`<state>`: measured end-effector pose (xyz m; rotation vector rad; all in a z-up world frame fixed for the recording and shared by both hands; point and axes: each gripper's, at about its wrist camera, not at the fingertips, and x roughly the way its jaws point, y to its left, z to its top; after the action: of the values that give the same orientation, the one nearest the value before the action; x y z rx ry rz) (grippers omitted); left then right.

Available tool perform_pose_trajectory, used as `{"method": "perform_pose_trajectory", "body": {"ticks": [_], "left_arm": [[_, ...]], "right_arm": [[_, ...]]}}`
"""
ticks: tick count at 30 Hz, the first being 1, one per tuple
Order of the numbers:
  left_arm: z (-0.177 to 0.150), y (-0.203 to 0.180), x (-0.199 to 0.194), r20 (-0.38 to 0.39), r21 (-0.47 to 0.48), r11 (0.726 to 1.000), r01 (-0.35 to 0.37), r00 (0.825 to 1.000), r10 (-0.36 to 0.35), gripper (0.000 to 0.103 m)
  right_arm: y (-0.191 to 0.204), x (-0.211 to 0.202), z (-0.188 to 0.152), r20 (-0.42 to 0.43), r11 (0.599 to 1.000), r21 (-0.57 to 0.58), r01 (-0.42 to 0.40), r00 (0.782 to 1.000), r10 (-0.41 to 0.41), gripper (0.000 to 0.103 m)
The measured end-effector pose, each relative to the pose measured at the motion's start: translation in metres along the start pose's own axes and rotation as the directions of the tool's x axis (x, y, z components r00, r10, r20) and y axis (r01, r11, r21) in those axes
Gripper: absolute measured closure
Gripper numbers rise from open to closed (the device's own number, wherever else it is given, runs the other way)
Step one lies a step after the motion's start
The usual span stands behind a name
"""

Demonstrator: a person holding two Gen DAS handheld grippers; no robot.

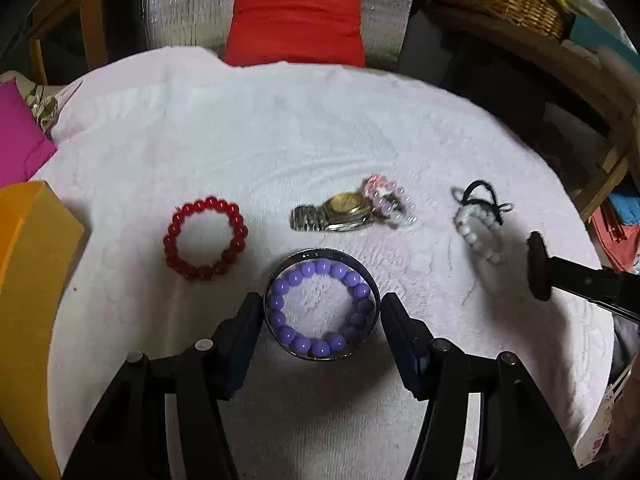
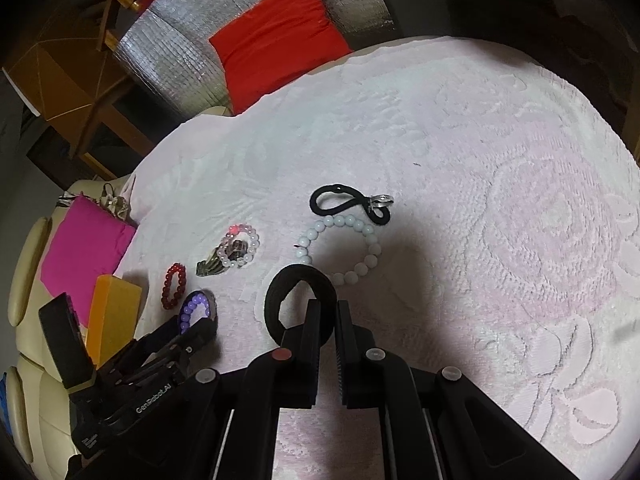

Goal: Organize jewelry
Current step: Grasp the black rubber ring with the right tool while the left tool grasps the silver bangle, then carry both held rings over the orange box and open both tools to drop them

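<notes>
A white textured cloth [image 1: 240,140] covers the surface, with jewelry spread across it. The left gripper [image 1: 320,312] points down at a purple bead bracelet [image 1: 320,312] lying inside a shiny metal bangle [image 1: 272,280]. Its fingers [image 1: 244,328] stand partly open on either side of the bangle without pressing it, probably so as to straddle both rings. The right gripper [image 2: 328,320] has its fingers almost shut on a thick black hair tie [image 2: 296,280], which stands up from the cloth.

The left wrist view alone shows clearly a red bead bracelet [image 1: 206,238] and a gold-faced metal watch [image 1: 336,212] touching a small pale pink bead bracelet [image 1: 390,200].

The right wrist view shows better a white bead bracelet [image 2: 340,248] beside a thin black hair elastic with a silver ring [image 2: 348,202], and an orange block [image 2: 112,312] near the left gripper.
</notes>
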<state>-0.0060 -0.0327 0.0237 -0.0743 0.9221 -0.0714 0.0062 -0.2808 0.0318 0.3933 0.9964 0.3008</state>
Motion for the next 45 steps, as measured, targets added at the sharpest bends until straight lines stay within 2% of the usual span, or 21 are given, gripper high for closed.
{"method": "perform_pose_trajectory", "body": {"ticks": [9,14,18,21,26,28,31,35,38,42,45], "left_arm": [[0.002,0.013,-0.058,0.105,0.004,1.000,0.001,0.994,-0.002,0.041],[-0.008,0.042,-0.096,0.143,-0.048,0.997,-0.052,0.988,0.059,0.041],[-0.023,0.076,-0.134,0.167,-0.099,0.986,-0.134,0.975,0.149,0.041],[-0.038,0.109,-0.161,0.178,-0.154,0.966,-0.207,0.956,0.234,0.041],[-0.065,0.168,-0.190,0.152,-0.229,0.920,-0.317,0.922,0.355,0.041],[-0.074,0.187,-0.195,0.136,-0.250,0.903,-0.348,0.911,0.389,0.041],[-0.089,0.212,-0.197,0.103,-0.284,0.884,-0.372,0.904,0.414,0.041],[-0.106,0.237,-0.190,0.049,-0.323,0.865,-0.385,0.905,0.422,0.041],[-0.115,0.251,-0.181,0.020,-0.344,0.856,-0.385,0.909,0.417,0.041],[-0.118,0.253,-0.171,0.002,-0.342,0.866,-0.366,0.921,0.390,0.040],[-0.117,0.249,-0.172,0.011,-0.319,0.870,-0.376,0.916,0.400,0.040]], "right_arm": [[0.023,-0.002,-0.001,0.024,0.999,-0.037,-0.025,0.999,0.026,0.095],[0.055,0.004,-0.004,0.026,0.994,-0.079,-0.073,0.997,0.076,0.095],[0.103,0.016,-0.013,0.012,0.981,-0.133,-0.141,0.989,0.144,0.095],[0.145,0.029,-0.027,-0.024,0.961,-0.173,-0.214,0.977,0.213,0.095],[0.213,0.039,-0.053,-0.066,0.921,-0.251,-0.297,0.955,0.290,0.095],[0.243,0.040,-0.064,-0.076,0.898,-0.291,-0.331,0.943,0.323,0.095],[0.282,0.044,-0.076,-0.092,0.866,-0.331,-0.375,0.926,0.366,0.095],[0.333,0.066,-0.092,-0.135,0.848,-0.379,-0.370,0.929,0.344,0.095],[0.365,0.089,-0.107,-0.161,0.839,-0.441,-0.319,0.948,0.276,0.095],[0.380,0.114,-0.112,-0.183,0.848,-0.457,-0.269,0.961,0.207,0.093],[0.375,0.120,-0.110,-0.187,0.857,-0.458,-0.236,0.968,0.167,0.089]]}}
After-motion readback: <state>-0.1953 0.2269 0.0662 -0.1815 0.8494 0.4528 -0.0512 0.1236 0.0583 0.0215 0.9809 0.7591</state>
